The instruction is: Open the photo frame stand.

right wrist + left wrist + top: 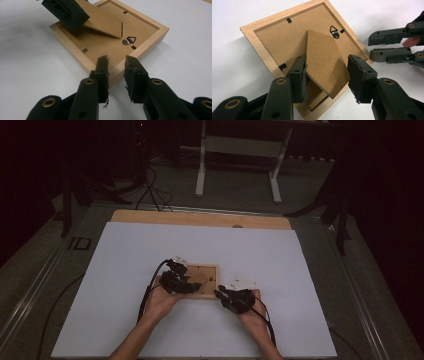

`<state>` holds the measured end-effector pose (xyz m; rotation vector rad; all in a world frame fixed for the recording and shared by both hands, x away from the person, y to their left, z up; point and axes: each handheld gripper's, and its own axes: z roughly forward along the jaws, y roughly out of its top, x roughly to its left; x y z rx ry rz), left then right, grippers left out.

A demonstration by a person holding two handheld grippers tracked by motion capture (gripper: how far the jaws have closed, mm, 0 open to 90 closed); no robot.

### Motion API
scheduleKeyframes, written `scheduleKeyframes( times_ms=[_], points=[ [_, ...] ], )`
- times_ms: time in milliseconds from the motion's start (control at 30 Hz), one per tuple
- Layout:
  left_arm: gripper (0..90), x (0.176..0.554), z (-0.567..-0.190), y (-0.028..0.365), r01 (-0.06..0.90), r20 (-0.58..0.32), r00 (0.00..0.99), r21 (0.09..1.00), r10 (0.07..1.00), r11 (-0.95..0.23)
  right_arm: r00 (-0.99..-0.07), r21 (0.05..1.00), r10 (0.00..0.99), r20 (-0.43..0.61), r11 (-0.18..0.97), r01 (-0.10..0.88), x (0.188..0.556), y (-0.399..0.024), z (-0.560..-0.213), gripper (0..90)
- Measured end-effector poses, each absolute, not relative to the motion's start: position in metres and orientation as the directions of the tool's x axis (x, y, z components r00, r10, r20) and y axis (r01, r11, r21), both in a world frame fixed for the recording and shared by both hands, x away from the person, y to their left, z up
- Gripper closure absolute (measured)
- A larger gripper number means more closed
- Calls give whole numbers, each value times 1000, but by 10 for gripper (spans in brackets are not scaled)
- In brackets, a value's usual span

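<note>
In the high view, the left hand-held gripper (pixel 186 285) sits just left of centre, over the left part of a wooden picture frame (pixel 212 268) that lies face down on the white surface (pixel 125 260). In the left gripper view its jaws stand about half open on either side of the frame's fold-out cardboard stand (pixel 324 60), which is lifted off the backing board; the left pad (pixel 298 77) touches the stand's edge, while the right pad (pixel 359 77) lies at or just off the other edge, so a firm grip cannot be told. A metal hanger (pixel 334 31) sits near the frame's upper right edge there. Right of the frame in the high view, the right hand-held gripper (pixel 222 295) lies at its lower right corner. In the right gripper view its jaws are partly open over the frame's near rail (pixel 117 71), pads not pressing on it.
</note>
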<state>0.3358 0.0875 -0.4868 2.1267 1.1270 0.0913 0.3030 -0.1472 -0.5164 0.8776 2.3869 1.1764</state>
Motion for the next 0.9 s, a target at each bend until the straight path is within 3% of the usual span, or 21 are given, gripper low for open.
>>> scheduleKeyframes(
  times_ms=[300,900],
  points=[
    [528,321,-488,88,634,-184,637,677,748,-373,-746,813,665,-10,440,381,304,-153,-506,640],
    [527,296,-494,86,511,-39,670,749,741,-422,-710,829,704,6,394,397,309,-167,-491,640]
  ],
)
